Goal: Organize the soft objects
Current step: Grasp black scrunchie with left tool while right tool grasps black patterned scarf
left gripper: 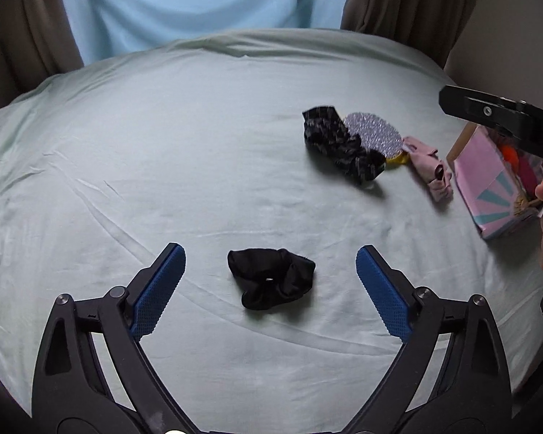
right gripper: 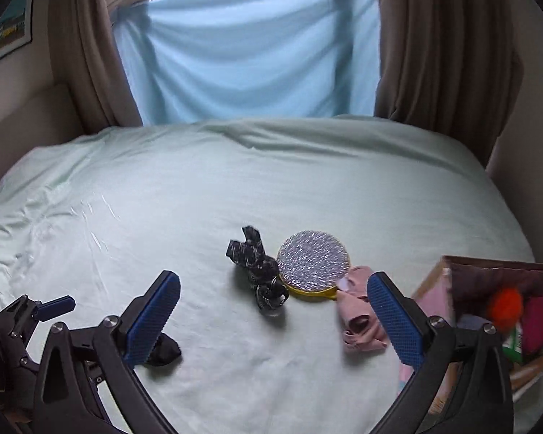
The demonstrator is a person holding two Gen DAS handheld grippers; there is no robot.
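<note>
Left wrist view puts the black scrunchie [left gripper: 271, 277] on the bed [left gripper: 163, 144] straight ahead of my left hand-held gripper [left gripper: 270, 264], framed by its blue pads [left gripper: 159, 289] but, as far as I can judge, a little beyond them and untouched. The jaws stand wide with nothing held. My right hand-held gripper [right gripper: 273, 289] is just as wide and empty.

By my reading the sorting is barely begun. The box [right gripper: 488, 289] at the right edge of the bed already holds a few bright things, one orange and fluffy [right gripper: 505, 305] and one deep pink [right gripper: 534, 322], though I cannot tell what they are. Four items are left out on the sheet: the black scrunchie nearest me, a patterned dark scrunchie [right gripper: 259, 271], a glittery round mirror [right gripper: 313, 262] with a yellow rim, and a pink piece of cloth [right gripper: 358, 314] lying just beside the box.

Those last three sit bunched together, the dark scrunchie touching the mirror's edge and the pink cloth against its other side, so lifting any one may drag a neighbour. The mirror looks hard rather than soft, and I would leave it alone. Nothing blocks the black scrunchie, which lies well apart from the cluster. Curtains [right gripper: 79, 54] and a blue cloth [right gripper: 249, 54] hang behind the bed, out of my way.
</note>
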